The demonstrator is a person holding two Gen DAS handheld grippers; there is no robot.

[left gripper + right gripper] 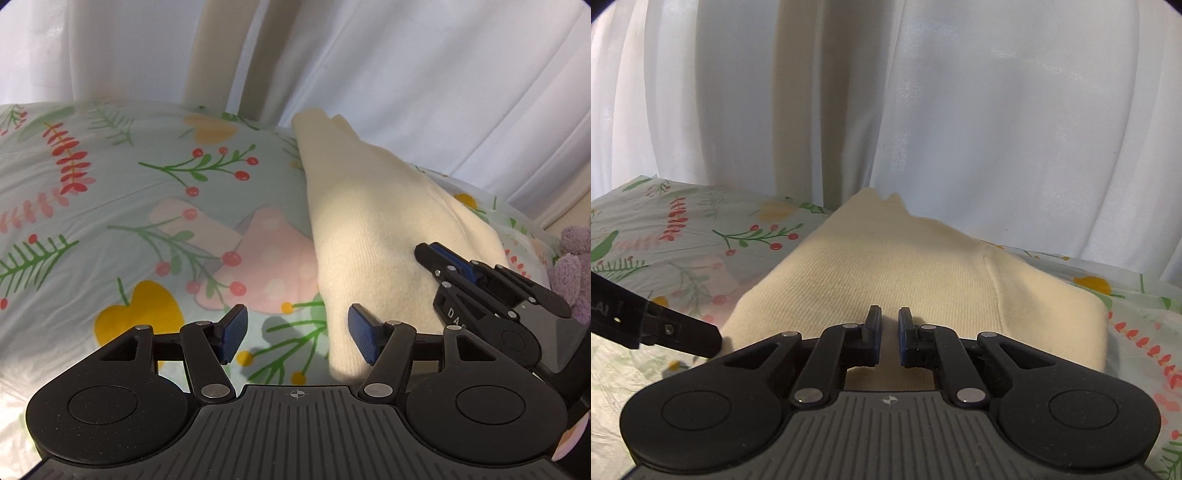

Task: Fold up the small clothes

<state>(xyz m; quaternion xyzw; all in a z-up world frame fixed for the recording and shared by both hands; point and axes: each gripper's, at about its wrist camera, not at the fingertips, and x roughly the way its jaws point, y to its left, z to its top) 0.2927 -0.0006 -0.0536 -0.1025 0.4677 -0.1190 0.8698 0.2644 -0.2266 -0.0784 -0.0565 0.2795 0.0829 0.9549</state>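
The cream knit garment [886, 273], a small piece of clothing already lying in a thick folded wedge, rested on a floral bedsheet [110, 206] printed with berries, ferns and pink mushrooms, its narrow end pointing toward the far side where pale curtains [960, 110] hung. A purple plush toy [570, 269] sat at the far right edge of the bed, well apart from the fold. In the left wrist view, the left gripper [295, 332] hovered with its jaws spread wide at the garment's near left edge, one blue pad [364, 338] against or just over the cloth and the other above bare sheet, holding nothing. The right gripper [889, 334] lay low over the near middle of the knit, its jaws drawn almost together with a slim gap between them; whether any fabric was pinched there could not be told from either view. Judging by the neat stack, the fold appeared well advanced, with smoothing or one last turn likely remaining. The risk from here seemed to be the soft layers slipping: a grab by the left jaws that caught only the top ply could peel the stack open, and a drag by the right tool across the ribbed surface could bunch the knit or skew its edges.
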